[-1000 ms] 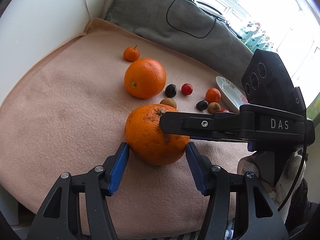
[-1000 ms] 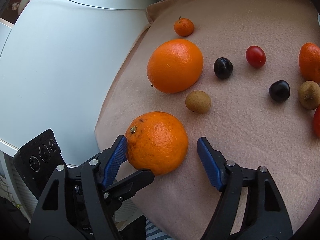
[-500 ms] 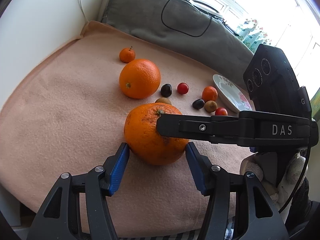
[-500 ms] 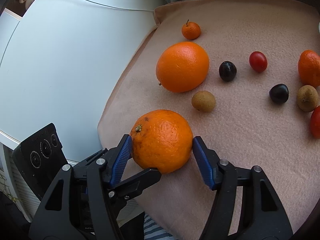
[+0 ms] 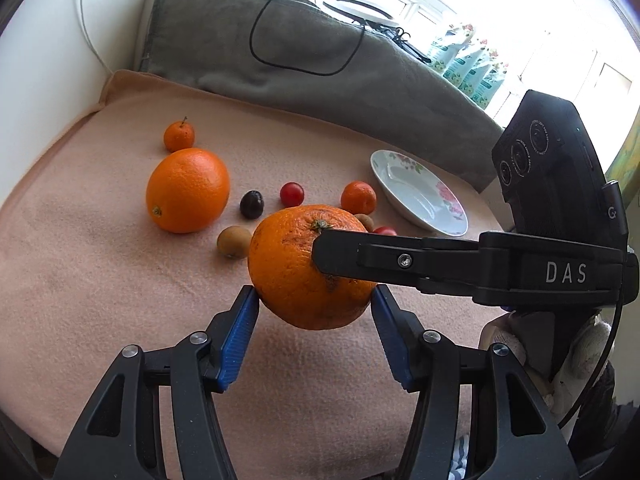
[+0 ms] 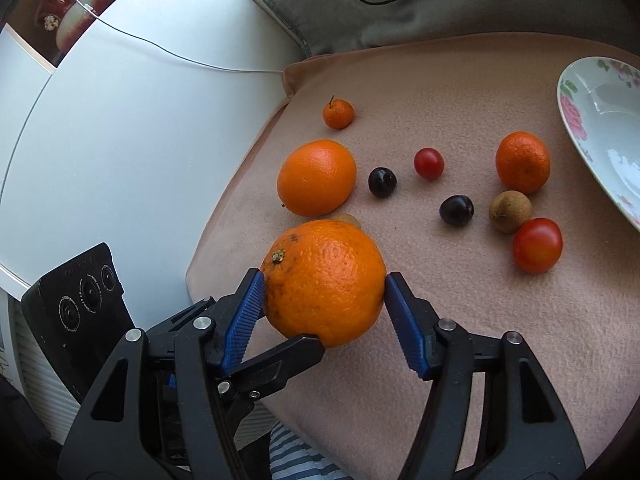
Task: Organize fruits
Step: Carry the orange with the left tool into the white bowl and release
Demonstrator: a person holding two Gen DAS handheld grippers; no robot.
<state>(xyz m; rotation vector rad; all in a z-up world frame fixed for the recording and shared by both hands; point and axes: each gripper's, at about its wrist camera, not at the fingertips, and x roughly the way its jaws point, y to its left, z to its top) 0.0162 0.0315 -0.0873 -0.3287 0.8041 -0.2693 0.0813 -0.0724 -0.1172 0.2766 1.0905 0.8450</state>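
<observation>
Both the left gripper (image 5: 314,308) and the right gripper (image 6: 324,300) pinched the same blemished orange (image 5: 310,266) between their blue fingers (image 5: 240,326), holding it just above the pink blanket (image 5: 100,280), near the scattered fruit

- The plate (image 6: 600,128) runs off the right wrist view's right edge.
- A brown fruit (image 6: 347,219) shows only a sliver behind the held orange (image 6: 324,280).
- In the left wrist view, the right claw (image 5: 344,256) hides part of that orange.
</observation>
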